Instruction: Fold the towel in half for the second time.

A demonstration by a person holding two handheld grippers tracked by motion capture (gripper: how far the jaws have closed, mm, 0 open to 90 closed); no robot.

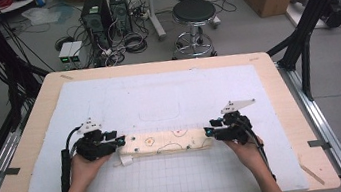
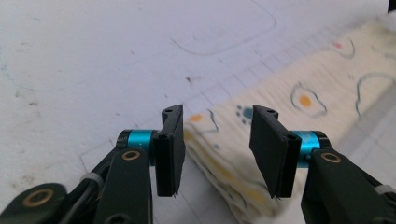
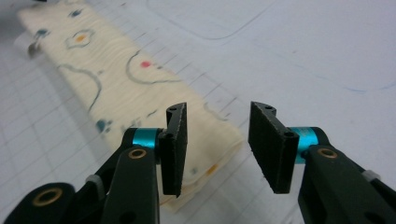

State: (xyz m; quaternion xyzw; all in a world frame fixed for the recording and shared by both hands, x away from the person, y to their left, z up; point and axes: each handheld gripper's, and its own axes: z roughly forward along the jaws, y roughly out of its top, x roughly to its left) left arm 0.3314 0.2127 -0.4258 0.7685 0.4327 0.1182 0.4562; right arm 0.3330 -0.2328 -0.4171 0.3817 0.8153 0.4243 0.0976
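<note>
With the cloth [image 1: 167,142] lying folded into a long strip, the left gripper [image 1: 120,142] at nine o'clock and right gripper [image 1: 207,132] at three are sitting released at its ends, any further fold remaining.

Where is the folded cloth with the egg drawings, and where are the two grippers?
folded cloth [image 1: 165,142], high view, on its middle top.
left gripper [image 2: 215,149], left gripper view, midway between its fingers, over the cloth's end.
right gripper [image 3: 217,147], right gripper view, midway between its fingers, at the cloth's other end.
</note>
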